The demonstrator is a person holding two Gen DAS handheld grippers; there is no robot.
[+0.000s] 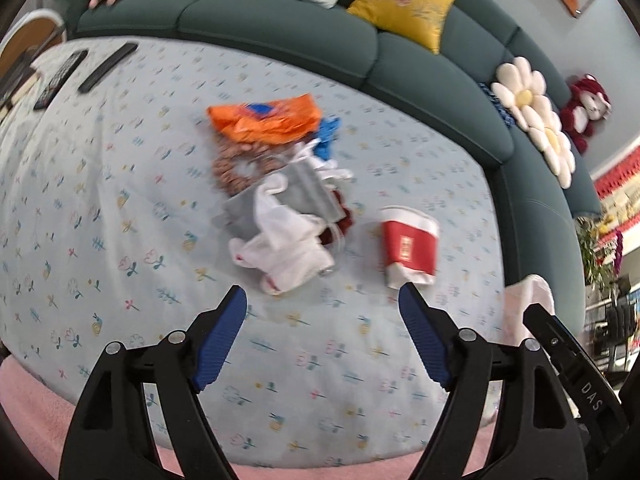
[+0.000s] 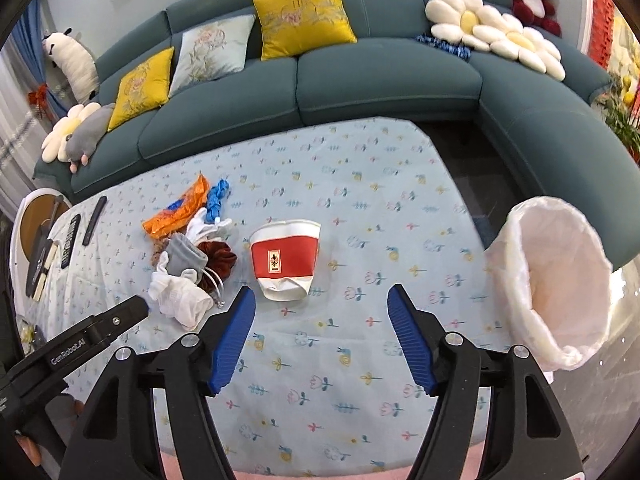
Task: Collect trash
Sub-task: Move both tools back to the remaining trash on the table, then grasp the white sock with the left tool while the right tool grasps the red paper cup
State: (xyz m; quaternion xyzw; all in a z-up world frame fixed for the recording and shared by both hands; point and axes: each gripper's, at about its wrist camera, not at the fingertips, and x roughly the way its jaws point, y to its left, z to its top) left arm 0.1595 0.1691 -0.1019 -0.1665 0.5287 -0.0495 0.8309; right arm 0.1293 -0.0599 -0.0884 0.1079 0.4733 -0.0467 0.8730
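— Closest to the lens on the left side, what do you see?
— Left gripper (image 1: 322,300), jaws spread wide with nothing between them, hanging over the flowered cloth on the bench (image 1: 120,208). Just past its fingertips lies a heap of trash: a white plastic bag (image 1: 284,244), a grey pouch (image 1: 296,188), an orange wrapper (image 1: 268,118) at the far end and a blue scrap (image 1: 328,136) beside that.
— And right of the heap?
— A crushed red and white paper cup (image 2: 286,258) lies on its side, apart from the heap, on the cloth. In the right wrist view it sits just beyond the left fingertip of the right gripper (image 2: 322,300), which is also released and empty.
— Further right?
— A bin lined with a pale bag (image 2: 554,284) stands off the bench's right edge, mouth tilted toward the camera. Behind everything runs a teal sofa (image 2: 384,76) with yellow cushions (image 2: 302,20).
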